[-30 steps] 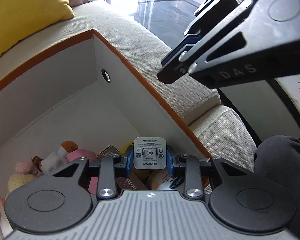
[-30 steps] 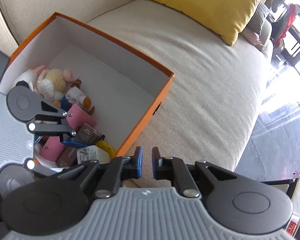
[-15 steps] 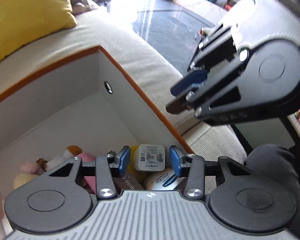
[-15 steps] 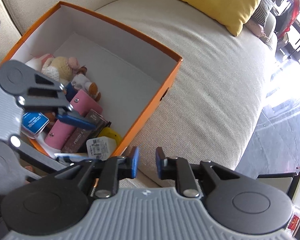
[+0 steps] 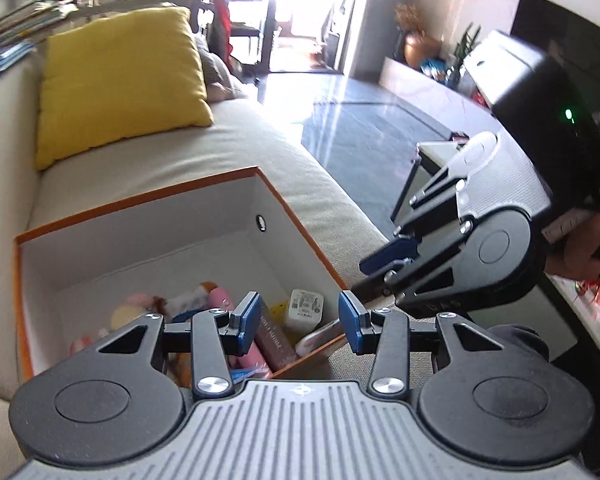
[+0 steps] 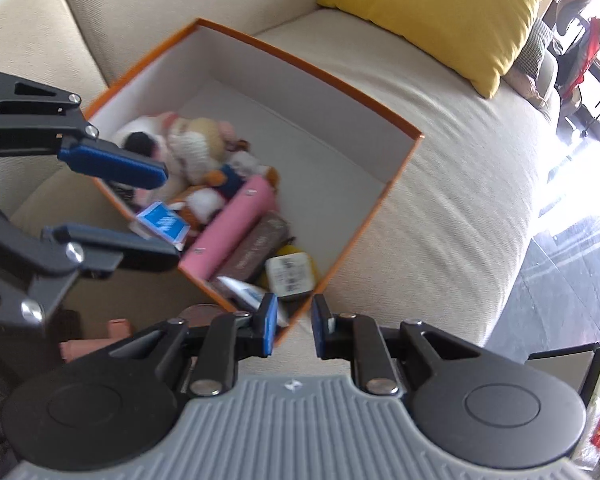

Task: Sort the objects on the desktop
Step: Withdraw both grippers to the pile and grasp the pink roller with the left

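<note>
Charger, a small white plastic wall-plug block (image 5: pixel 305 308), sits boxed ahead of the left gripper's (image 5: pixel 299 322) wide, empty jaws; looks light, rigid, probably slick, so grab its flat sides.

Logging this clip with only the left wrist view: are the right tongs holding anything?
Observer: No. The right tongs stand open, nothing between them.
Operator: What lies in the orange box behind my left tongs?
Observer: A pink case, lying alongside a brown case.
Operator: Anything on the pink case's other side?
Observer: A blue-and-white packet, by the orange box's wall.
</note>
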`<action>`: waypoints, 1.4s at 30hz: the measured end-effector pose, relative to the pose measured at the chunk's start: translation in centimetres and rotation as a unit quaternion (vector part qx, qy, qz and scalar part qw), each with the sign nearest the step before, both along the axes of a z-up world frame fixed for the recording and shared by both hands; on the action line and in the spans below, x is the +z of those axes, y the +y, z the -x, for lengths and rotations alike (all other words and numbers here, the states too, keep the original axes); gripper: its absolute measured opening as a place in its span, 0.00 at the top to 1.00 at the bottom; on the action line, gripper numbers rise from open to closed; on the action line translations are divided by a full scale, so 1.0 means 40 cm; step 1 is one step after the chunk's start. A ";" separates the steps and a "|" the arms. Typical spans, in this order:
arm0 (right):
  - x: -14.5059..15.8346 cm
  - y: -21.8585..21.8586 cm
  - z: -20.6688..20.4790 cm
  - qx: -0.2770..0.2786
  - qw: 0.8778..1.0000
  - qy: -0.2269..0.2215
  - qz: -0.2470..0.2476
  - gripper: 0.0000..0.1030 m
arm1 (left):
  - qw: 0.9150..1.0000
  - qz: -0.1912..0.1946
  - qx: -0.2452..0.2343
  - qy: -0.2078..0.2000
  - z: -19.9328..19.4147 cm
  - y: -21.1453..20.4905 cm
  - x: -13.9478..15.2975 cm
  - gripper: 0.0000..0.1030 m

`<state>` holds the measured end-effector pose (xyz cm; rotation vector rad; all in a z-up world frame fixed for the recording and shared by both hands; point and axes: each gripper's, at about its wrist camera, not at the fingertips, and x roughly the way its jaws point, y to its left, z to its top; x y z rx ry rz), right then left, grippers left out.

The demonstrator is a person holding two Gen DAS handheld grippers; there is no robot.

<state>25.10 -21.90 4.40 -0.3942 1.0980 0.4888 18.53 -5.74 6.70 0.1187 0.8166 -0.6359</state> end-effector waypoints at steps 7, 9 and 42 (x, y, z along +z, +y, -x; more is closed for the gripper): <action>-0.029 0.023 0.128 -0.015 0.998 -0.021 -0.056 0.81 | 1.000 0.019 0.024 0.000 0.096 0.065 -0.030 0.52; -0.057 0.028 0.169 -0.027 0.997 -0.031 -0.069 0.81 | 1.000 0.010 0.029 -0.001 0.124 0.080 -0.057 0.52; -0.370 0.005 0.324 -0.217 0.967 -0.007 -0.134 0.55 | 0.986 -0.046 0.086 0.138 0.226 0.079 -0.397 0.62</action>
